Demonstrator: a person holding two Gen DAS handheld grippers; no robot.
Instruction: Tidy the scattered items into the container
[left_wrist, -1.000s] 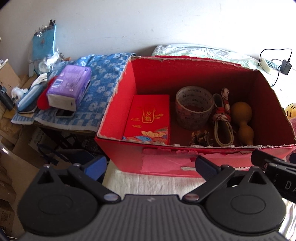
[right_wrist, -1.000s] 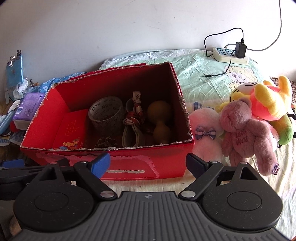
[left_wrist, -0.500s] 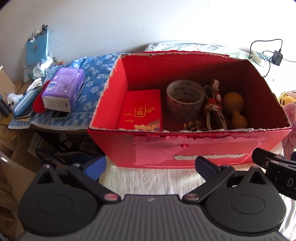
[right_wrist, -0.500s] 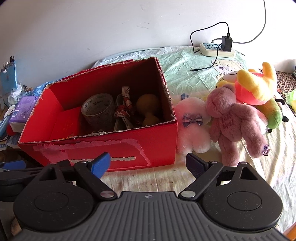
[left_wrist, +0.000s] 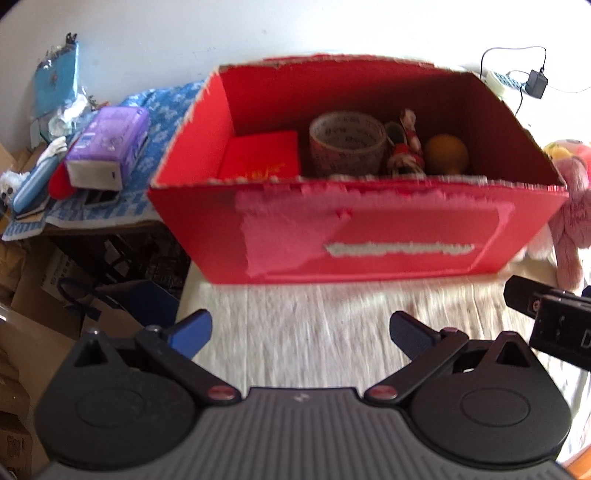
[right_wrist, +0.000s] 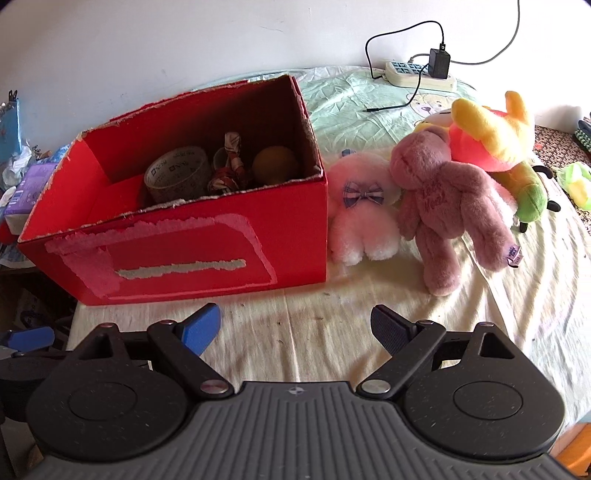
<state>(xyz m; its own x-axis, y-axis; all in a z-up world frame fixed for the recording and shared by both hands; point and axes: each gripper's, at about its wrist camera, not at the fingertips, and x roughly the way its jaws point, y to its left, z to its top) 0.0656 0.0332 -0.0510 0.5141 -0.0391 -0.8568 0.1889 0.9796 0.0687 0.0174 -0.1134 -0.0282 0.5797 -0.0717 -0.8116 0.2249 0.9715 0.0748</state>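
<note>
A red cardboard box (left_wrist: 369, 236) (right_wrist: 177, 251) stands on the bed. It holds a tape roll (left_wrist: 347, 144) (right_wrist: 177, 179), a red packet (left_wrist: 262, 155), a rope bundle (right_wrist: 231, 166) and a yellow gourd (left_wrist: 445, 153) (right_wrist: 275, 164). My left gripper (left_wrist: 301, 332) is open and empty, in front of the box. My right gripper (right_wrist: 295, 326) is open and empty, in front of the box's right end. A mauve plush bear (right_wrist: 447, 199), a pink plush (right_wrist: 360, 210) and a yellow-red plush (right_wrist: 495, 140) lie on the bed right of the box.
A purple tissue pack (left_wrist: 110, 144) and clutter lie on a blue patterned cloth (left_wrist: 162, 110) left of the box. A power strip with charger (right_wrist: 424, 70) lies at the wall. The bed's left edge drops to boxes on the floor (left_wrist: 22, 332).
Both grippers have pulled back and lowered from the box, so its front wall now shows and the contents are seen at a lower angle. The plush toys have come further into the right view.
</note>
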